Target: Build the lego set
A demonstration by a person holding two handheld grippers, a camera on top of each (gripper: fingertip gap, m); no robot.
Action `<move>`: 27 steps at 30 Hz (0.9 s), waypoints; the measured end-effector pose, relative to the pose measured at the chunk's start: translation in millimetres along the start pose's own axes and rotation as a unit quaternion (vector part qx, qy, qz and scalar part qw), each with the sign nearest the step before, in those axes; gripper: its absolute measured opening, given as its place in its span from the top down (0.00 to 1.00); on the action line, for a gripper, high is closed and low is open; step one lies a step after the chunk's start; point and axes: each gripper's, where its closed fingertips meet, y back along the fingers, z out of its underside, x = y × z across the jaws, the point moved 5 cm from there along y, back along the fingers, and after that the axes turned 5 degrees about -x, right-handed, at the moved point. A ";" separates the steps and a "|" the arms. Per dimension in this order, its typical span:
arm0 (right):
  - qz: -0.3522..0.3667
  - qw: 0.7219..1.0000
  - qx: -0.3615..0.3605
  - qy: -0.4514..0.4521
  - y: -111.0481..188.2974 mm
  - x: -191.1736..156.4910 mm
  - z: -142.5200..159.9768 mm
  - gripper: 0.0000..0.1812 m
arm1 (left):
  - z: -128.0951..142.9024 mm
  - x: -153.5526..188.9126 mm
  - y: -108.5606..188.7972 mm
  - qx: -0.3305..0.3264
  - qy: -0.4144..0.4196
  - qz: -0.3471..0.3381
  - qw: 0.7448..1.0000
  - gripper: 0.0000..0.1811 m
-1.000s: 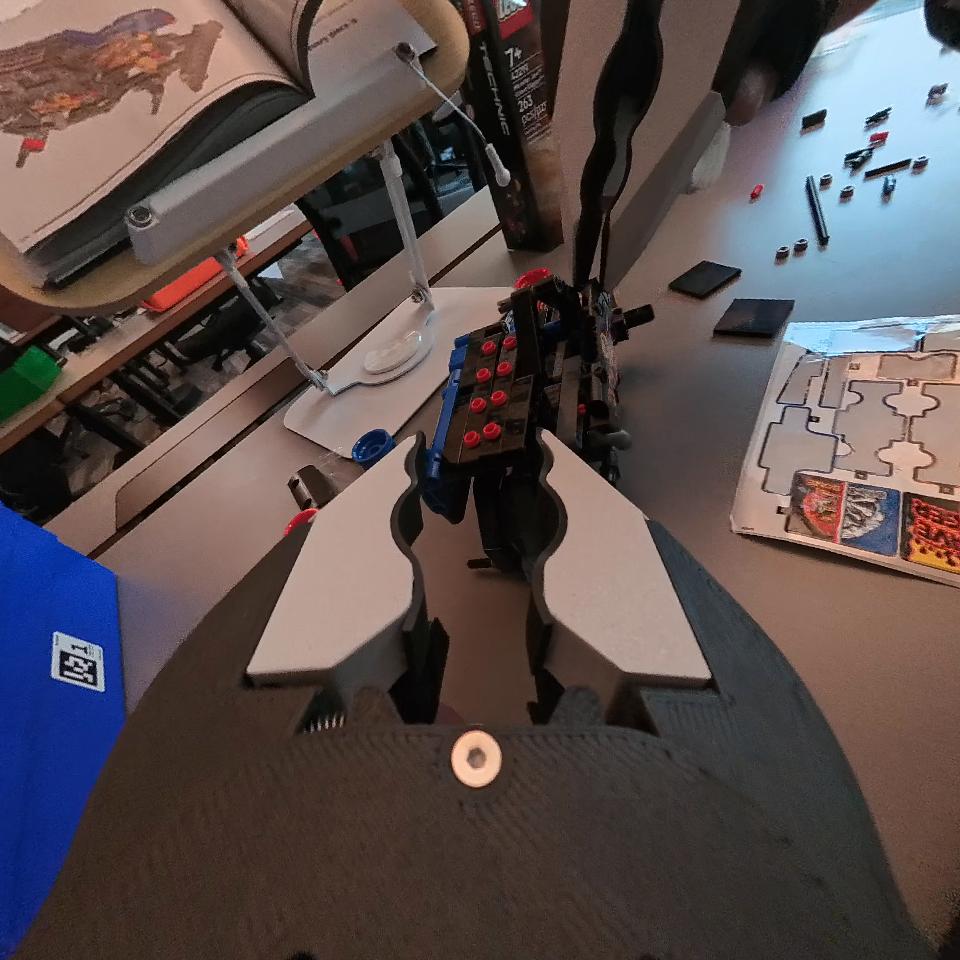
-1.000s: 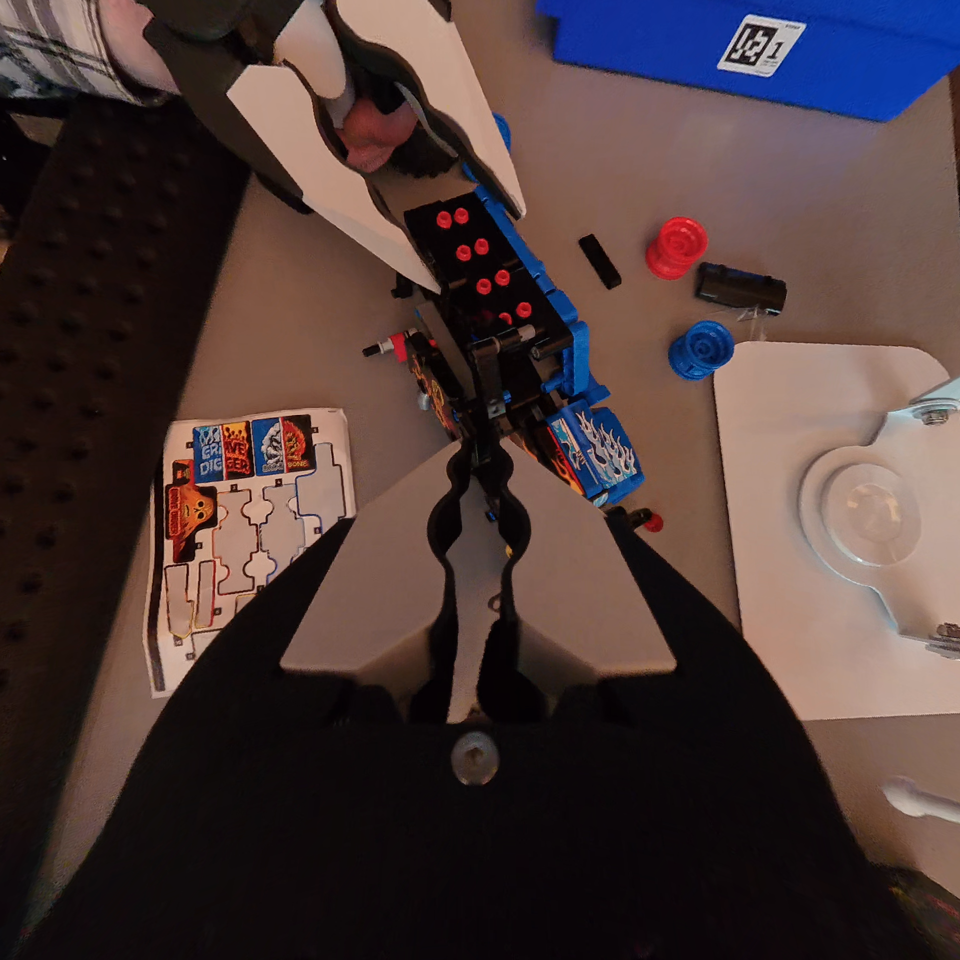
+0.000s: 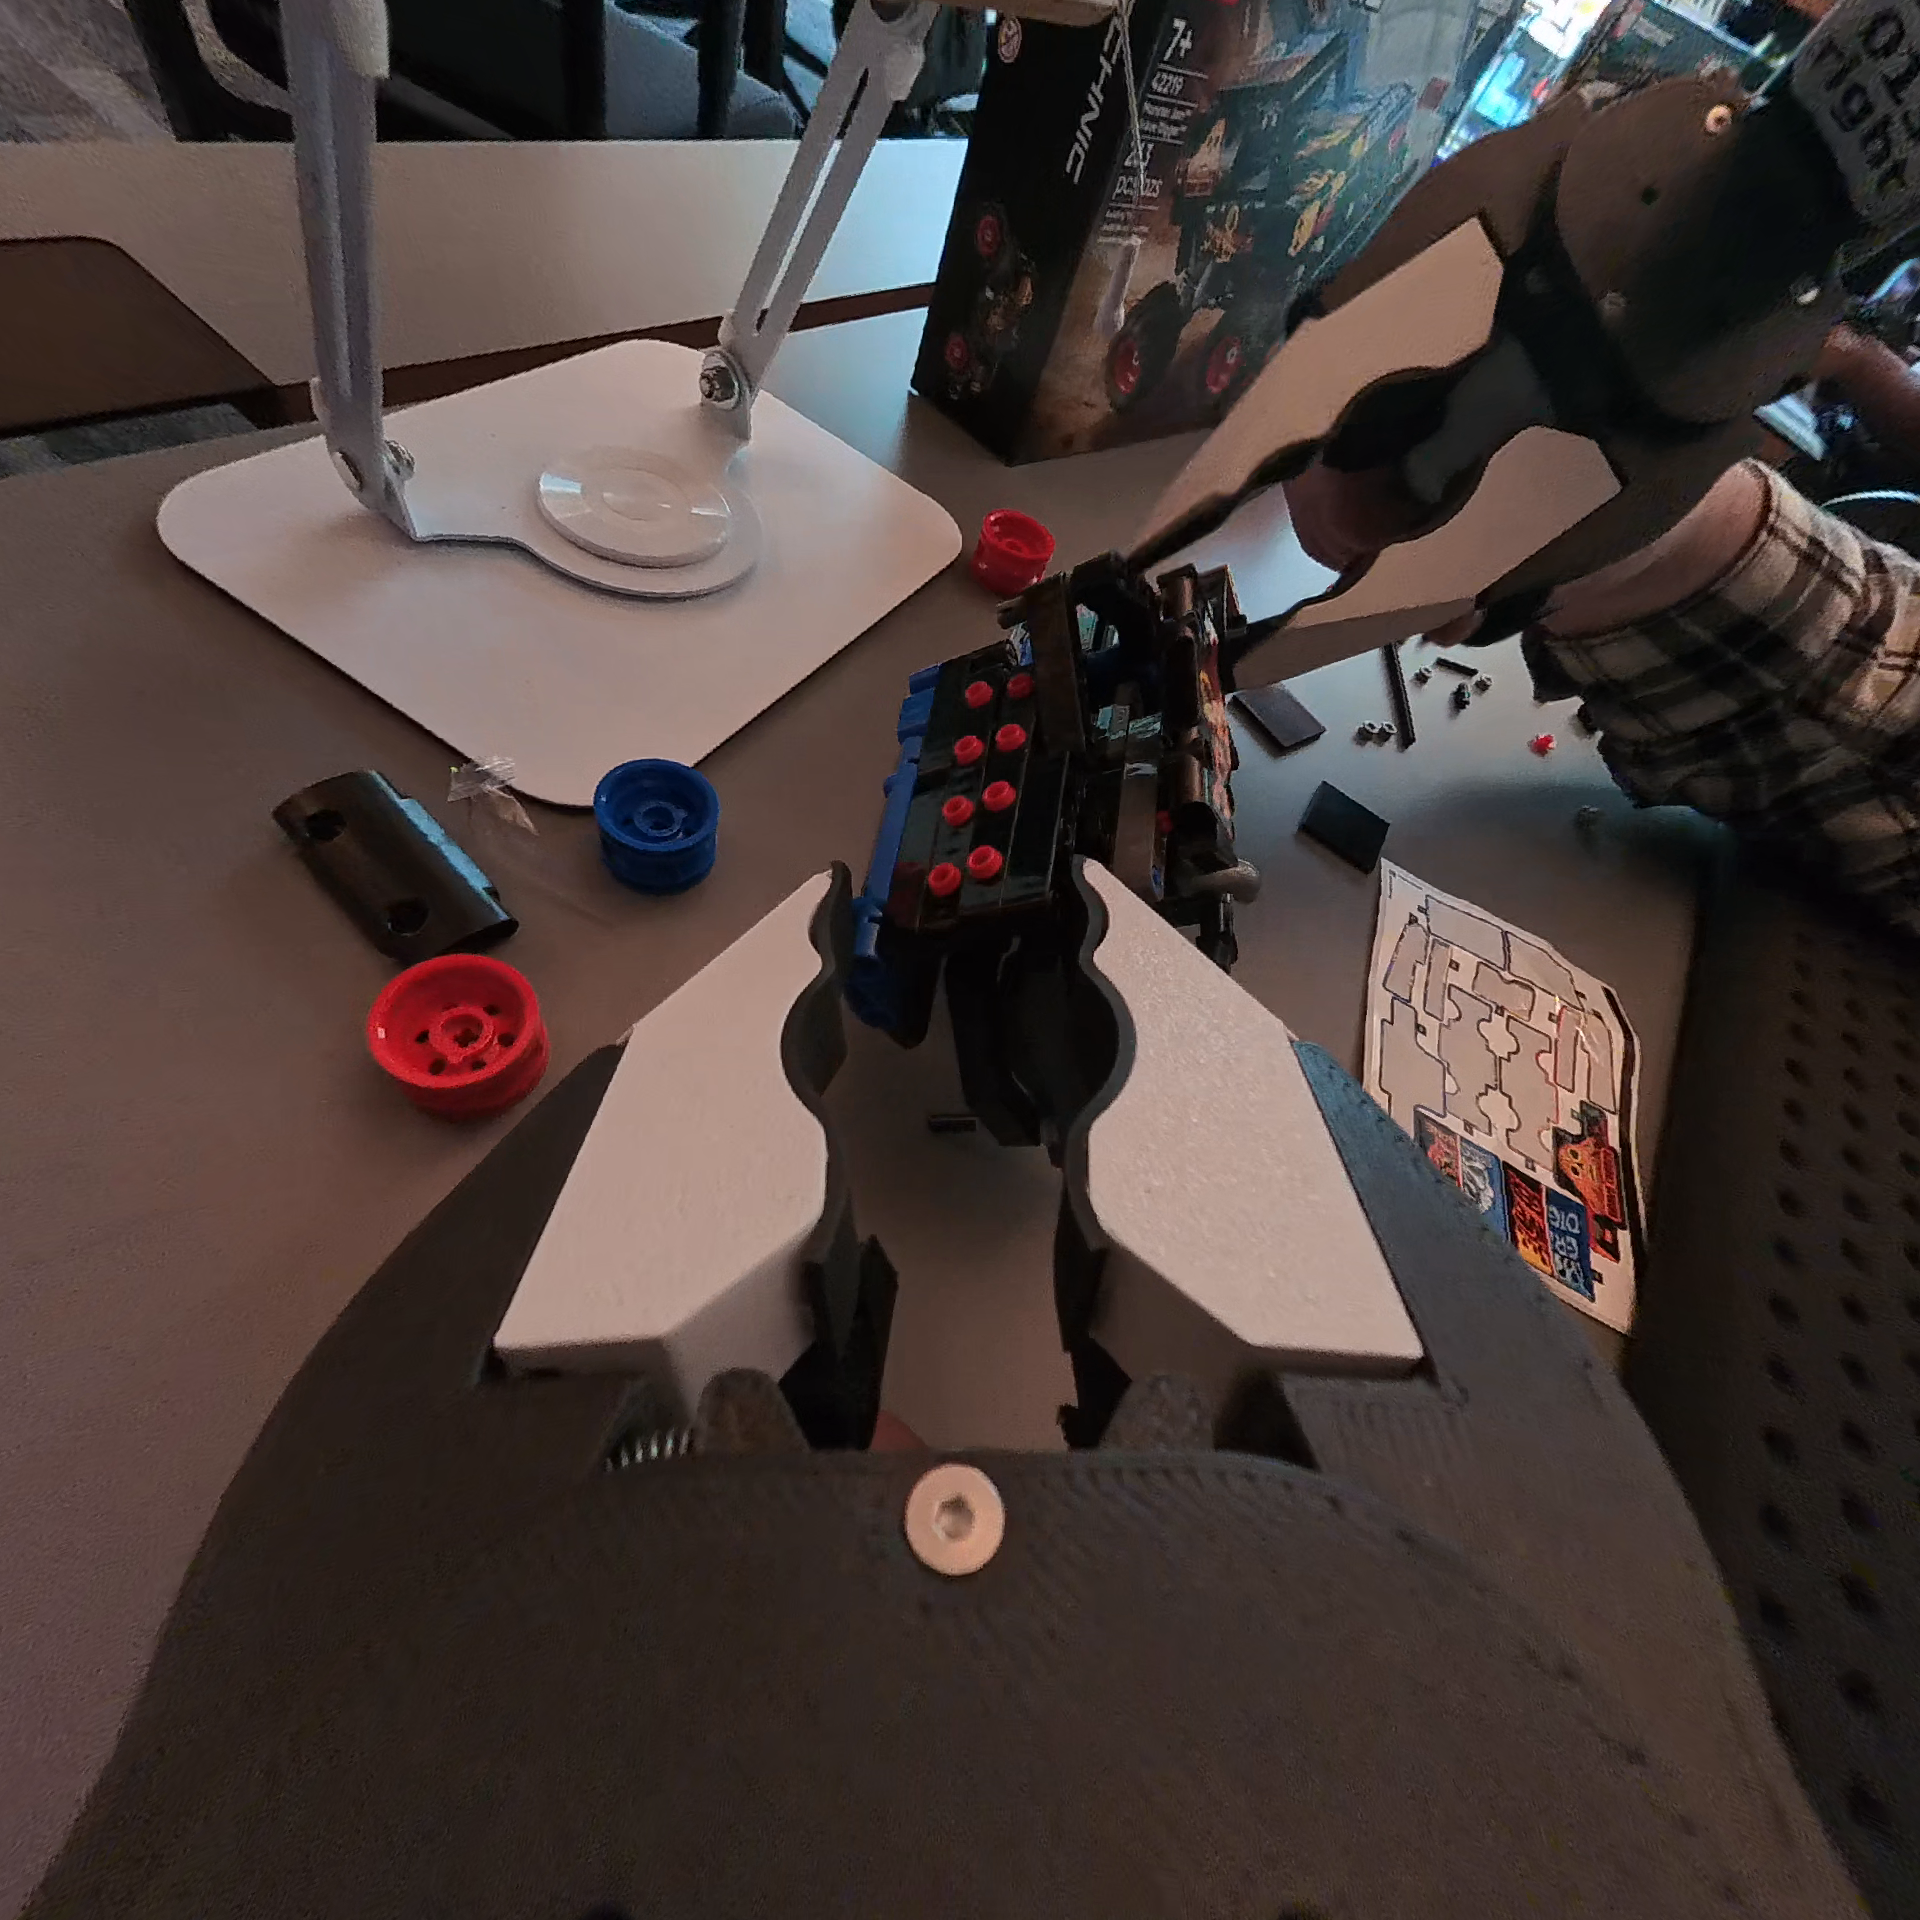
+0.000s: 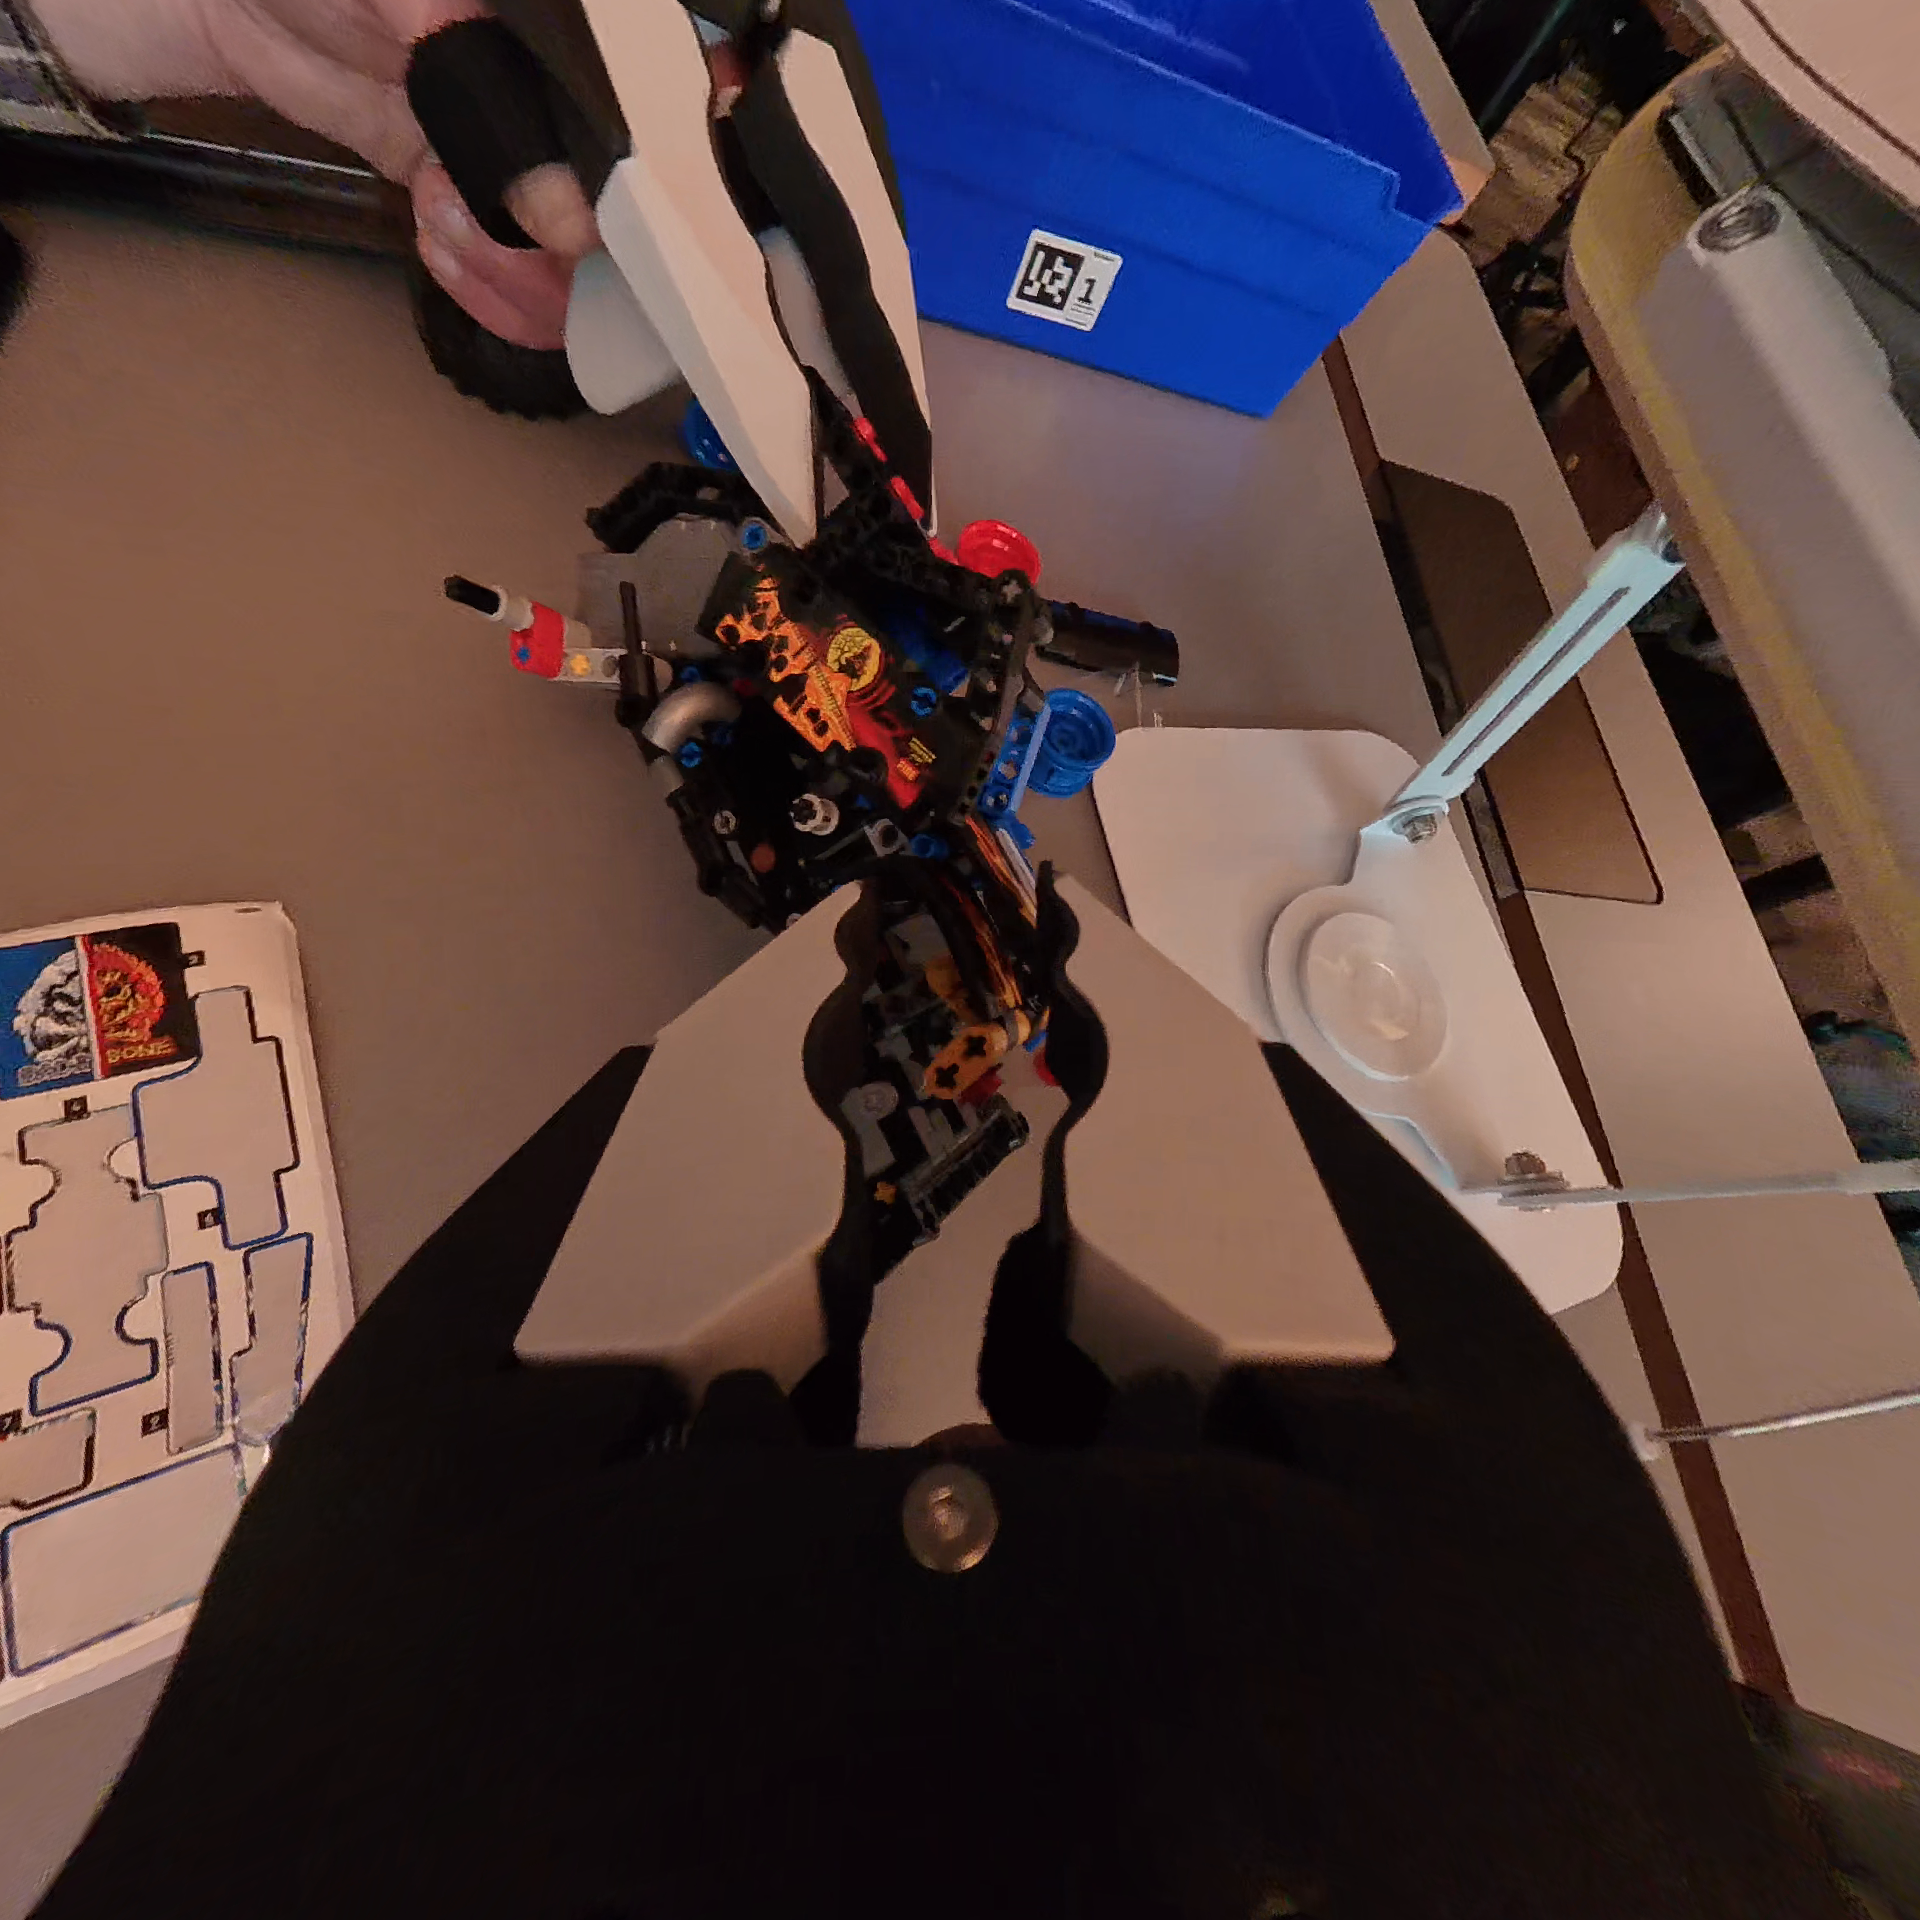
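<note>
Both tools are gripping the model between them: our left tool (image 3: 956, 935) is pinching the black-and-blue truck chassis (image 3: 1049, 790) at its near end, and our right tool (image 4: 945, 935) is clamping the opposite end, so the build is hanging just above the bench (image 3: 260, 935), tipped onto its side. We are holding it this way, we judge, to steady it at two points and turn a fresh face toward us, the row of red pins showing in the left wrist view and the flame-stickered panel in the right. Around it, loose parts are waiting within easy reach: a red wheel hub (image 3: 457, 1034), a blue wheel hub (image 3: 657, 824) and a black connector piece (image 3: 390, 881) to the left, another red hub (image 3: 1010, 549) just behind. Off to the right, the sticker sheet (image 3: 1507, 1081) is lying flat, mostly used. Farther out, the white stand base (image 3: 551, 582), the set's box (image 3: 1122, 229) and a blue bin (image 4: 1132, 177) are ringing the work area.
</note>
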 end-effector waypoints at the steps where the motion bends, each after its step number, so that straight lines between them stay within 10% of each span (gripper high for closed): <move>1: -0.005 1.000 0.000 0.003 2.0 -0.9 -1.2 0.84 | 0.0 -0.5 0.2 0.001 0.002 0.003 1.000 0.78; 11: -0.017 0.999 -0.028 -0.020 -0.8 -19.9 -24.9 0.66 | 0.5 8.4 -3.8 0.001 -0.013 0.002 1.000 0.78; 27: -0.069 0.997 -0.005 -0.044 7.9 -11.1 -14.7 0.86 | 0.5 17.8 -8.8 -0.003 -0.035 0.014 0.999 0.78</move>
